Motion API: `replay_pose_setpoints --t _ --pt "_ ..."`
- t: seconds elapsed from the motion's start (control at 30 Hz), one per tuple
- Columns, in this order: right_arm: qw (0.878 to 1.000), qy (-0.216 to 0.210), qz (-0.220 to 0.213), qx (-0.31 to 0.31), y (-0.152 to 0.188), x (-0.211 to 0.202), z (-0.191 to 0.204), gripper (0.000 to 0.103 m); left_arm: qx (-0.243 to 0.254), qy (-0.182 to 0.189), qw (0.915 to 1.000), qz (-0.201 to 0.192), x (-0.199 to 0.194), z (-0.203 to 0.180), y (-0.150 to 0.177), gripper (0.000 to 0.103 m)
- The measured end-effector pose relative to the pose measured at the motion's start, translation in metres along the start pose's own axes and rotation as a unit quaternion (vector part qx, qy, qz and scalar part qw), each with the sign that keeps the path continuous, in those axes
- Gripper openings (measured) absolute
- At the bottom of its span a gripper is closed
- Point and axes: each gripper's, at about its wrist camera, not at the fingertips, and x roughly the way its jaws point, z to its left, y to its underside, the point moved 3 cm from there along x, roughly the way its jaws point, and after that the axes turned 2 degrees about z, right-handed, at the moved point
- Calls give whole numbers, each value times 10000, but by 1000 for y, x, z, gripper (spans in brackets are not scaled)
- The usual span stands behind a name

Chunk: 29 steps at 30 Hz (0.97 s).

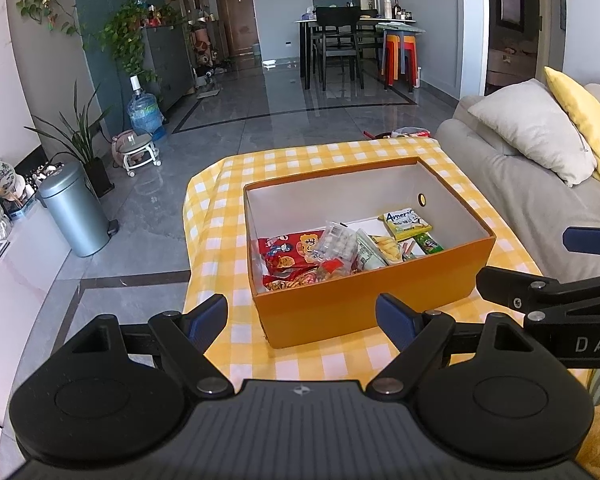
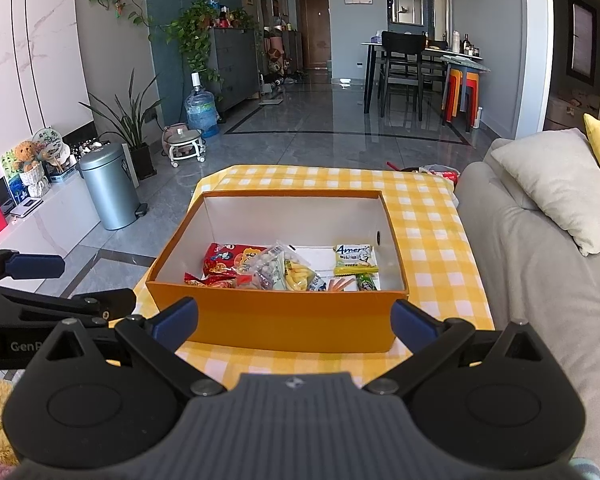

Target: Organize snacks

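An orange box [image 1: 364, 300] [image 2: 276, 316] stands on the yellow checked table [image 1: 300, 360] [image 2: 428, 240]. Inside lie several snacks: a red packet [image 1: 288, 250] [image 2: 224, 258], a clear bag of round sweets [image 1: 336, 242] [image 2: 266, 266], a yellow chips bag [image 1: 384, 250] [image 2: 298, 274], and a yellow-green "Ameri" packet [image 1: 406, 222] [image 2: 354, 258]. My left gripper [image 1: 300, 320] is open and empty, just before the box's near wall. My right gripper [image 2: 294, 320] is open and empty, also at the near wall. The right gripper also shows at the left wrist view's right edge [image 1: 540, 264], the left gripper at the right wrist view's left edge [image 2: 60, 280].
A grey sofa [image 1: 540, 184] [image 2: 540, 280] with grey and yellow cushions runs along the table's right side. A steel bin [image 1: 76, 212] [image 2: 110, 192] stands on the floor at left. More snack packets [image 1: 410, 133] [image 2: 440, 171] lie beyond the table's far edge.
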Motion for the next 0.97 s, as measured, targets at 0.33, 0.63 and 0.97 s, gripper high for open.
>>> replay_pose_setpoints --t 0.33,0.63,0.97 --pt "10000 -1 15 -28 0 1 -1 99 -83 10 9999 66 2 3 -1 98" --pt "10000 -1 22 -20 0 1 -1 99 -98 5 9999 64 2 4 -2 98" --pt "10000 -12 58 -63 1 0 0 99 -121 7 9999 76 1 4 -1 97"
